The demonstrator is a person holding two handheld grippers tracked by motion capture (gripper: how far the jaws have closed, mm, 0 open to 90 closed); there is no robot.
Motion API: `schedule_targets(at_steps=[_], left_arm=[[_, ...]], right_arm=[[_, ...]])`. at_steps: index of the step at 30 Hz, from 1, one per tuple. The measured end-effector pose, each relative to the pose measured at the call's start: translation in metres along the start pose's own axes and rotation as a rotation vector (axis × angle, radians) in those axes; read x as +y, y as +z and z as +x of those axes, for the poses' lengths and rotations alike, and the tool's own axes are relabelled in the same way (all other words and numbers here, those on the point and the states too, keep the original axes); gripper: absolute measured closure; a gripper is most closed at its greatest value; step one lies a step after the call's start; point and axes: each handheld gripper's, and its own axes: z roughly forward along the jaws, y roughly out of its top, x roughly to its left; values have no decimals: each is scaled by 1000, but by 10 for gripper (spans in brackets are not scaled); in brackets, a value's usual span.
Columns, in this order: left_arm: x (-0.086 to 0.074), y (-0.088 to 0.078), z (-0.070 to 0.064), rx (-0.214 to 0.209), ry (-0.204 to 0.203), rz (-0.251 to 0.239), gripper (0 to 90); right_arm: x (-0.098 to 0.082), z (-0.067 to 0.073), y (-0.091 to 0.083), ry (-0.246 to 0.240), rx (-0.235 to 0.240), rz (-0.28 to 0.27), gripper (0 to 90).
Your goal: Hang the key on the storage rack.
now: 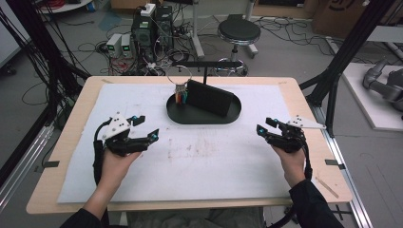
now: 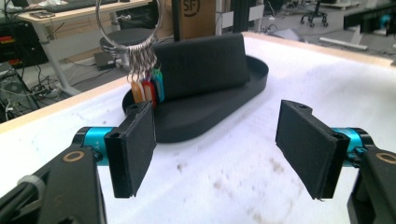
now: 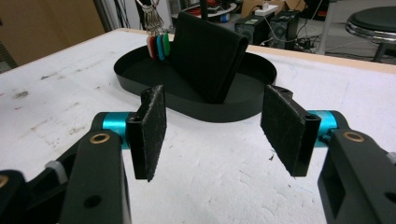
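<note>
A black oval tray [image 1: 178,115] [image 2: 254,81] [image 3: 126,77] sits at the middle back of the white mat. In it a black wallet-like block [image 1: 211,98] [image 2: 201,65] [image 3: 208,53] stands leaning. A metal ring with coloured key tags [image 1: 181,95] [image 2: 147,88] [image 3: 158,44] hangs at the tray's left end from a black stand [image 1: 205,64]. My left gripper [image 1: 146,127] [image 2: 217,147] is open at the left of the mat with nothing between its jaws. My right gripper [image 1: 267,126] [image 3: 215,133] is open at the right, also with nothing in it. Both point toward the tray.
The white mat [image 1: 199,156] covers a wooden table [image 1: 71,123]. Behind the table are a round stool [image 1: 238,32], computer boxes [image 1: 151,28] and cables on the floor. Black frame posts [image 1: 349,45] stand at both sides.
</note>
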Motion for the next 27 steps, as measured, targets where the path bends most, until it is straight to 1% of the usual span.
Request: schedule_targets(at_steps=[1,2,4,7,8,12,14,16,22,27], left_arm=[[-4,-2,-1,11,14,8,286],[-7,-3,-1,15,16,13,286],[-13,-4,0,10,16,26,286],[-16,-6,0,24,34,33,285],[-17,-6,1,23,35,35,285],[-17,-9,2,24,26,23,283],[-18,-10,3,27,28,29,283],[-20,-11,4,32,21,31,283],[-20,-15,7,43,15,25,282],[-21,-15,9,49,9,25,282]], right_arm=[[0,0,0,0,-1,1,418],[0,-1,0,2,-2,2,417],[0,0,-1,-1,-5,2,417],[0,1,0,-11,-9,2,418],[0,1,0,-13,-9,3,418],[0,1,3,-10,-8,11,418],[0,0,4,-6,-6,15,418],[-1,0,4,-4,-7,17,416],[-1,0,6,-5,0,18,409],[-1,0,4,-6,4,17,397]])
